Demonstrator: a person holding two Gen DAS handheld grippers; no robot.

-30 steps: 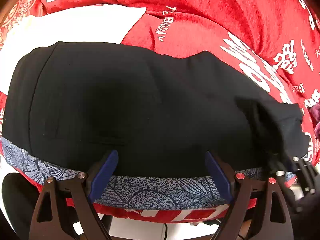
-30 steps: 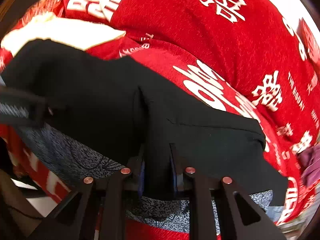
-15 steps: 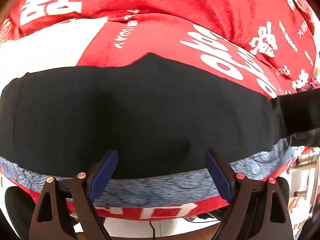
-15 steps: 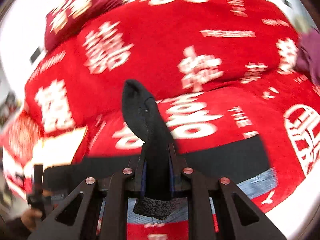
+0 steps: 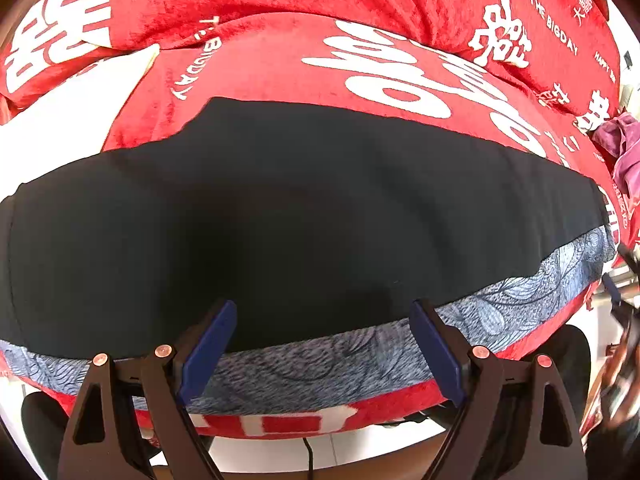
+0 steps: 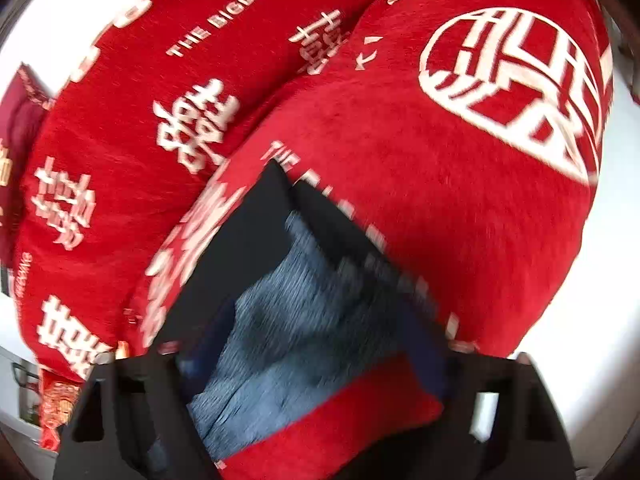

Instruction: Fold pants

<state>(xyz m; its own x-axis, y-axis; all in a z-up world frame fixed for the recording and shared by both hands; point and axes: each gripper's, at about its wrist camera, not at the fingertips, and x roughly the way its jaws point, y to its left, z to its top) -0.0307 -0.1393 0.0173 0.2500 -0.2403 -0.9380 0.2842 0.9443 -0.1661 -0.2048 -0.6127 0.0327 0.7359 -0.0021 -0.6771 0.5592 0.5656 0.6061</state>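
Note:
The black pants (image 5: 304,216) lie spread flat across the red bed, over a blue-grey patterned cloth (image 5: 500,312) along the near edge. My left gripper (image 5: 322,348) is open and empty, its blue pads (image 5: 206,344) wide apart at the pants' near edge. In the blurred right wrist view, my right gripper (image 6: 312,360) is open and empty over the end of the pants (image 6: 240,248) and the patterned cloth (image 6: 304,320).
A red blanket (image 5: 360,12) with white characters covers the bed; it also fills the right wrist view (image 6: 420,152). A purple cloth (image 5: 624,148) lies at the far right. A white patch (image 5: 52,128) shows at the left. The bed edge and floor are below.
My right gripper has let go of the black pant leg it held up and opened; the leg now lies flat. The pants look stretched out straighter. My left gripper stayed open.

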